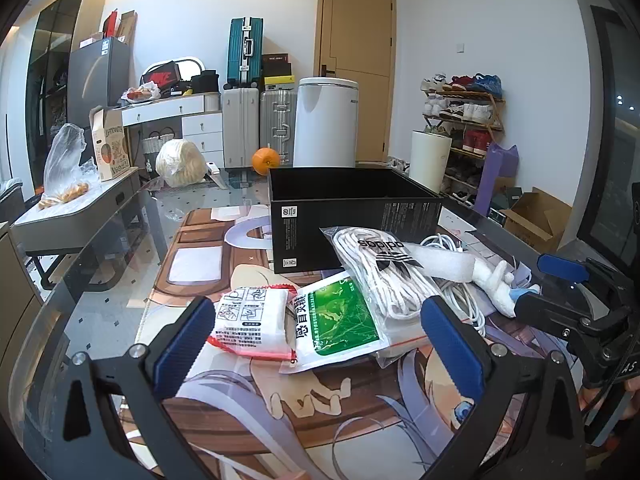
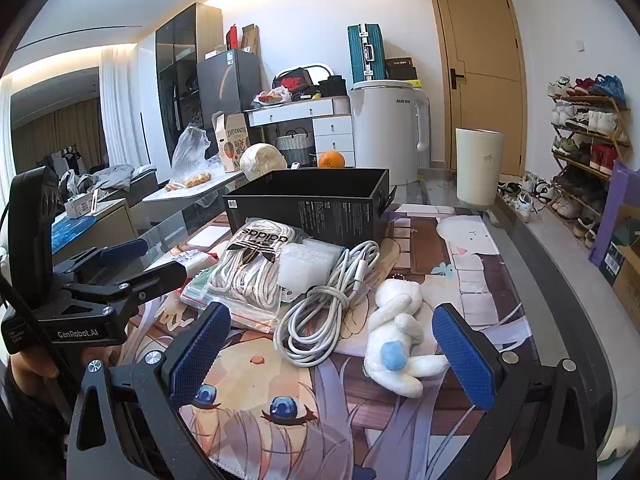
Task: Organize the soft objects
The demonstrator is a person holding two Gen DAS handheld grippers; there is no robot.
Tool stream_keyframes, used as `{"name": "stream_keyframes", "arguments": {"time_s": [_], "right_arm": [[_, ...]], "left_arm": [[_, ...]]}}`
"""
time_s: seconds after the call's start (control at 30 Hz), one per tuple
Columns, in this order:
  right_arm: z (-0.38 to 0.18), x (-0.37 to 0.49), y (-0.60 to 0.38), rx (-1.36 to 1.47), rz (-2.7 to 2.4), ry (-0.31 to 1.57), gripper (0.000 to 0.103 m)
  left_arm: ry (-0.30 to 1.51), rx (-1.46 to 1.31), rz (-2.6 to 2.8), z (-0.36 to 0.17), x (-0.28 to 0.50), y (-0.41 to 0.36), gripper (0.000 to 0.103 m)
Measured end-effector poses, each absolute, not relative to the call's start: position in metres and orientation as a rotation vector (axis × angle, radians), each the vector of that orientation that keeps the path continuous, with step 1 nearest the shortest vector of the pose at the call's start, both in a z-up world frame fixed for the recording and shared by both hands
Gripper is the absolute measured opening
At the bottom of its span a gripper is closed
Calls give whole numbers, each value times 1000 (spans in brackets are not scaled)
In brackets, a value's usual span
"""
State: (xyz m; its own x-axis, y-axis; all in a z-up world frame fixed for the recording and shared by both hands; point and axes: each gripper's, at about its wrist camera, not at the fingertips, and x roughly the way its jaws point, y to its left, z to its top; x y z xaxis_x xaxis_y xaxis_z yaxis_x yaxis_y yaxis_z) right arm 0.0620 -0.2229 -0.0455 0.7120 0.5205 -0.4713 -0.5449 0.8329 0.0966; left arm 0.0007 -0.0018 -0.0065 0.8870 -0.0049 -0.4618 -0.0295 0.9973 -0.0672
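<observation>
Your left hand-held gripper has its jaws spread wide with nothing clamped; the pads touch nothing. In its view a red-and-white packet lies between the blue pads, nearer the left one, and a green sachet overlaps the packet's right edge, at about 12 o'clock from the gripper's centre. At 1 o'clock from the sachet sits the bagged laces, with the foam sheet lying across the bag's far right side. A white cable coils just behind the right pad, and the plush lies at 3 o'clock from the laces, near the other gripper's fingers. The black box stands open at 12 o'clock, behind the whole heap, touching the laces bag's far edge.

Your right hand-held gripper is likewise wide open and empty. In its view the plush lies on the desk mat between the pads, closer to the right pad at 3 o'clock and clear of it. The cable sits at 11 o'clock from the plush, its loops touching the plush's head side. The foam sheet rests on the laces at 11 o'clock from the cable, and the box stands at 12 o'clock behind them. The left gripper shows at 9 o'clock.
</observation>
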Motion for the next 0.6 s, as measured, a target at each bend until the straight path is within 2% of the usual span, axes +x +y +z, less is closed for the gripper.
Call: {"name": "stream_keyframes", "arguments": {"time_s": [0.6], "right_arm": [[-47, 63, -227, -46, 572, 498, 102]], "left_arm": [[474, -79, 12, -6, -1, -1, 103]]}}
